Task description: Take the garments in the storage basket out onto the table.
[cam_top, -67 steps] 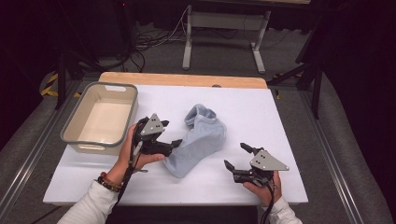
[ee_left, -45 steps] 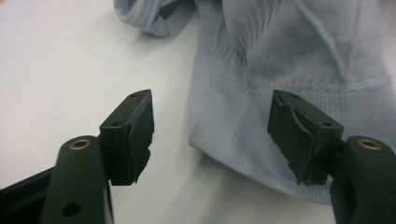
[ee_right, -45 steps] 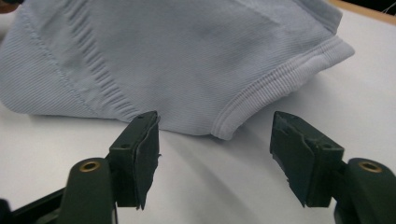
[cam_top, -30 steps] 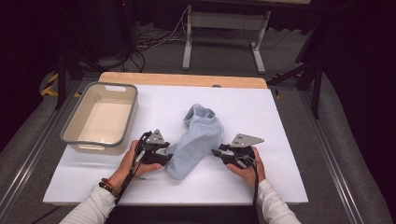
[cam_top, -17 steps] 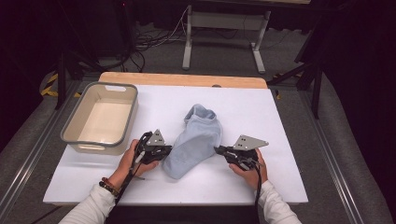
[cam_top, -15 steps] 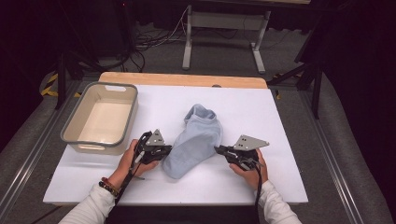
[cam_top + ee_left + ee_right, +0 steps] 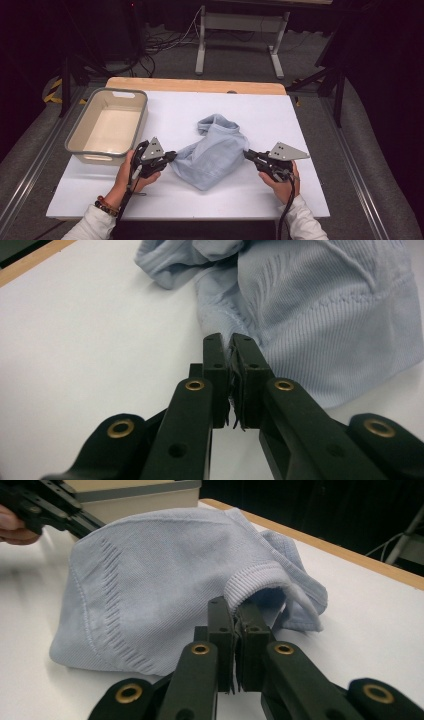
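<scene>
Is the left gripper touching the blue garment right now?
Touching. The left gripper view shows the left gripper shut with an edge of the blue garment pinched between its jaws.

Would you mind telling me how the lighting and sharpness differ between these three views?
High view: white table brightly lit, surroundings dark, picture rather soft. Left gripper view: garment weave crisp, the near tongs softer. Right gripper view: the garment is sharp, the tub behind is blurred, and the tabletop shows a mild sheen.
</scene>
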The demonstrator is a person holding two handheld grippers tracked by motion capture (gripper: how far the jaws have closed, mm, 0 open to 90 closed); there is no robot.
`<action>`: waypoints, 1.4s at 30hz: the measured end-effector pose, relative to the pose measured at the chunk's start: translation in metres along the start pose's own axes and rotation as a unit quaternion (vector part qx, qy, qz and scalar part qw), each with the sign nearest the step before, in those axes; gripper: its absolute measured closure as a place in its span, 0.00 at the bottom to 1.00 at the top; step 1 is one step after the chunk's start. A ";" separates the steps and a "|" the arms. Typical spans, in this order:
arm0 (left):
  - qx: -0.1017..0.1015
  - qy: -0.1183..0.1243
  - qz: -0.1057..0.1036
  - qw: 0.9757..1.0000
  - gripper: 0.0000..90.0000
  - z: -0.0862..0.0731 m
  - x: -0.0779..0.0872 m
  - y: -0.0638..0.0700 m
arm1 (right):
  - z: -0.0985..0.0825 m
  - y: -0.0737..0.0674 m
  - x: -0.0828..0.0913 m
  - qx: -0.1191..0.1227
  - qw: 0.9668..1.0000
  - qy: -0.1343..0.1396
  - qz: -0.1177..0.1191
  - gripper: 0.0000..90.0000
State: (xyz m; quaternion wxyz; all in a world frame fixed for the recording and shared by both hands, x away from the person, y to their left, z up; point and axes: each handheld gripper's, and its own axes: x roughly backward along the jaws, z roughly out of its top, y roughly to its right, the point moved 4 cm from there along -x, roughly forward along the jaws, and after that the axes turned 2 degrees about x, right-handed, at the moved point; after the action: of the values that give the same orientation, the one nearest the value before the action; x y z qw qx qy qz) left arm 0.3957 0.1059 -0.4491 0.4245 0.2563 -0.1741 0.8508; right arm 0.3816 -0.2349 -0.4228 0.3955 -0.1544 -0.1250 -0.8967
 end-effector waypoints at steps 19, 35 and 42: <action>-0.017 -0.046 -0.023 0.999 0.84 -0.024 0.004 0.027 | -0.022 -0.004 -0.004 0.005 0.998 -0.053 -0.040 0.97; 0.029 0.008 -0.036 0.999 0.44 0.014 -0.033 -0.005 | -0.023 -0.008 -0.012 0.016 0.998 -0.046 -0.040 0.66; 0.041 -0.026 -0.052 0.998 0.39 0.017 -0.062 -0.013 | -0.027 -0.009 -0.018 0.006 0.998 -0.053 -0.022 0.62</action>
State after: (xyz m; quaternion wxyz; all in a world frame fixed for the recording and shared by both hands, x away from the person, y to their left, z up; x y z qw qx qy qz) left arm 0.4426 0.0651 -0.4705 0.4524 0.3035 -0.1367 0.8274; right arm 0.3814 -0.2259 -0.4553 0.3694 -0.1963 -0.1543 -0.8951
